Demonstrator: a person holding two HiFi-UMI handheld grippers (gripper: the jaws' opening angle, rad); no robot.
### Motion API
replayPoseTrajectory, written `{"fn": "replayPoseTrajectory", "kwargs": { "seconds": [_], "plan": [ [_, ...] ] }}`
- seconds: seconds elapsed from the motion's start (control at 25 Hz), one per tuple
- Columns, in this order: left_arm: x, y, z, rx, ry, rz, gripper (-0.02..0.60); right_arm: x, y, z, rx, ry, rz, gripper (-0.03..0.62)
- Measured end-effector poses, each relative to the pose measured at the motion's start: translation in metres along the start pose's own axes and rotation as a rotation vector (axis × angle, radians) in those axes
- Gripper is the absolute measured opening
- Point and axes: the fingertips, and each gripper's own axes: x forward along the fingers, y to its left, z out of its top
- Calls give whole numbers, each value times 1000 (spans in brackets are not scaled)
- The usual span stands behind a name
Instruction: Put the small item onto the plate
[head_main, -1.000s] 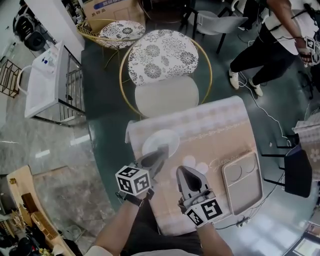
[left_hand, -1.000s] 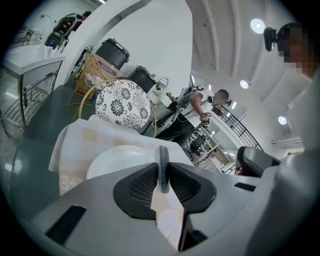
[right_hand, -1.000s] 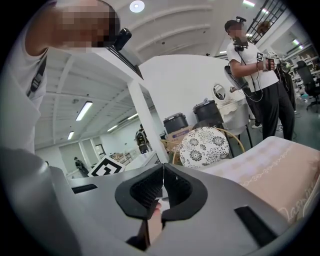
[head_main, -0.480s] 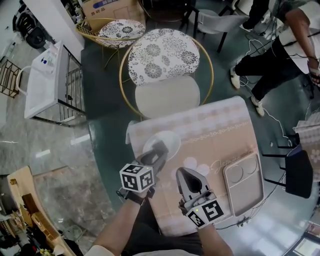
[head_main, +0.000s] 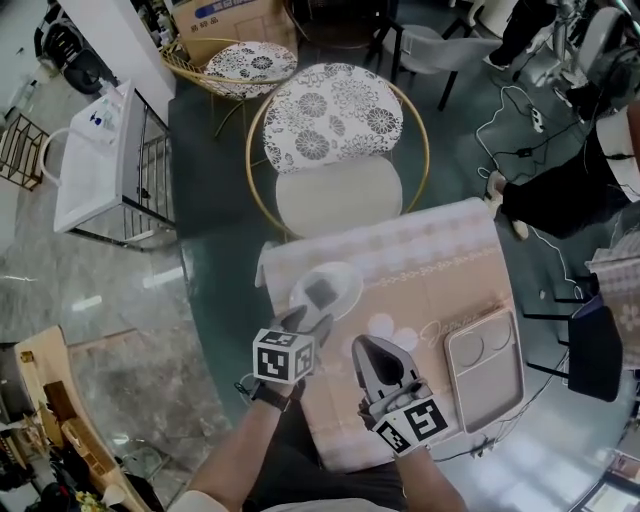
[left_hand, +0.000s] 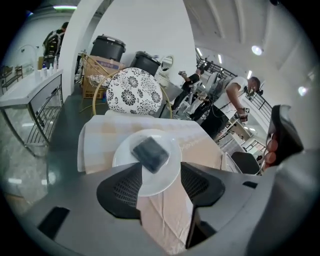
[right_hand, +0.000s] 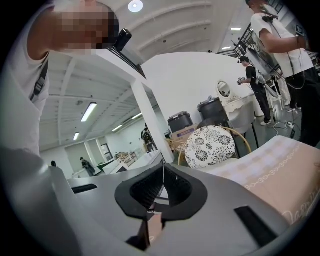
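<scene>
Head view: dim, low in contrast, greyish overall; soft throughout, sharpest near the centre. Pale glare on the glossy floor (head_main: 90, 303) at left. Bent strongly toward the edges.

Left gripper view: bright, lit from ceiling lamps (left_hand: 257, 49) at upper right; blown out on the white wall (left_hand: 145, 30). Slightly soft on the small item (left_hand: 150, 153) and the plate (left_hand: 122, 157); only faint shadow beneath.

Right gripper view: lit by a round lamp (right_hand: 135, 6) and strip lights (right_hand: 88, 111) overhead. Blurred near the lens on the right gripper (right_hand: 163, 175).

Rounded fisheye frame, black at the corners, in both gripper views.
</scene>
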Motion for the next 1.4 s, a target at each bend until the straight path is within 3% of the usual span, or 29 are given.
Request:
{"fn": "replayPoseTrajectory", "kwargs": {
  "seconds": [0.2,0.4,0.6,0.92,1.4],
  "plan": [
    [-24,-6,11,22,-29,22,218,-6,11,12,-4,12,12,14],
    [-69,-44,30,70,-108,24,71,-17,19,30,12,50,4,14],
    [-122,-100,50,103,-200,-13,16,-33,34,58,2,61,11,14],
    [-206,-191,87,220,-389,-50,5,-64,61,119,-50,6,66,14],
    [-291,-257,100,257,-569,-34,5,-107,111,169,-137,-77,139,14]
  ]
}}
